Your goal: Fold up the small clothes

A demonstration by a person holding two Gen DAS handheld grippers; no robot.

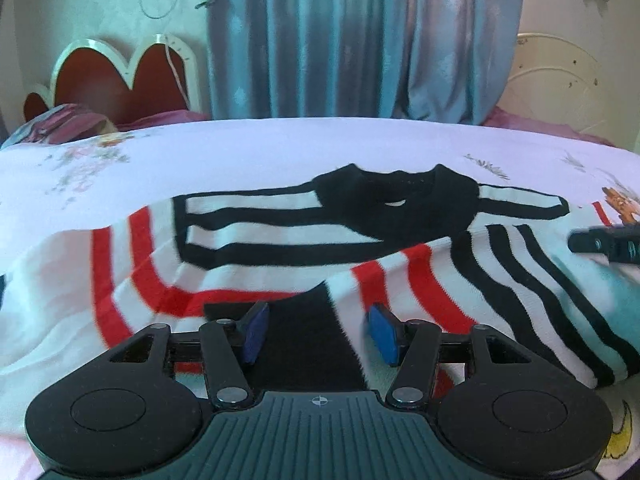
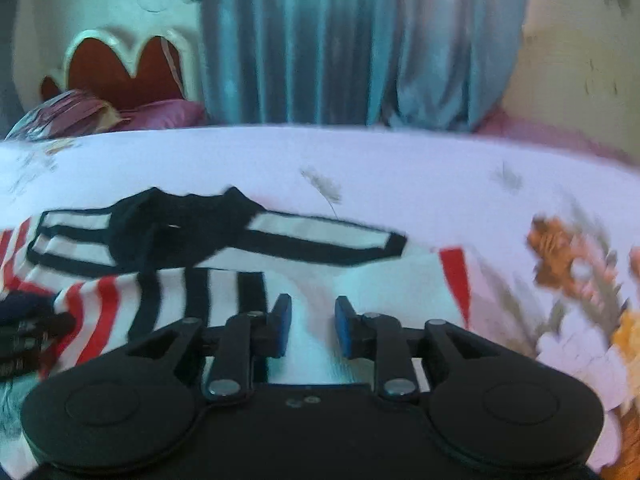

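A small knitted sweater (image 1: 280, 236) lies spread on the bed, white with red and black stripes and a black collar (image 1: 396, 204). One black-striped sleeve (image 1: 540, 280) is folded in over its right side. My left gripper (image 1: 318, 334) hovers open at the near edge, its blue pads wide apart over a black band of the garment. My right gripper (image 2: 313, 326) stands over the white cloth of the sweater (image 2: 224, 280) at its right side. Its pads are a narrow gap apart and do not press on the cloth. Each gripper shows at the edge of the other's view.
The bed sheet (image 1: 280, 152) is pale with flower prints (image 2: 568, 256). A red and white headboard (image 1: 120, 80) and a purple pillow (image 1: 60, 124) are at the far left. Blue curtains (image 1: 360, 40) hang behind the bed.
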